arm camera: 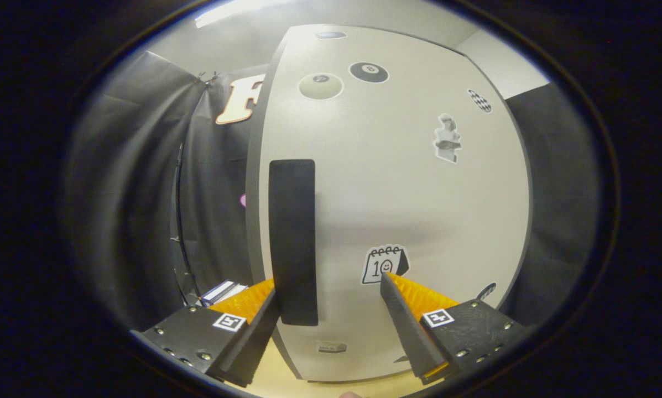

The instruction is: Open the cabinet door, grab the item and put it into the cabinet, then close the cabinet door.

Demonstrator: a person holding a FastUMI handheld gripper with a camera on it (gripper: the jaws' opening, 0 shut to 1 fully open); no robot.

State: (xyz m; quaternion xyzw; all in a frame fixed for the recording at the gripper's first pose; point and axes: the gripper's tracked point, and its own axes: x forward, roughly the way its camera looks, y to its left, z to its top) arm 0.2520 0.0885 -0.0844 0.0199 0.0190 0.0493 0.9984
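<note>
Black and upright, the single handle (292,241) of the cabinet door (397,182) stands just ahead of my tool (331,290), close to the left finger and with its long axis running up and down, while the right finger points at the calendar sticker (385,264). My tool is wide and holds nothing. The one door lies flat and shut, as before opening or after closing; a striped item (223,291) lies left on the counter (270,370).

Tool (331,290): two wedge fingers, ridged inner faces, square tag markers, screw-studded textured mounts.
</note>
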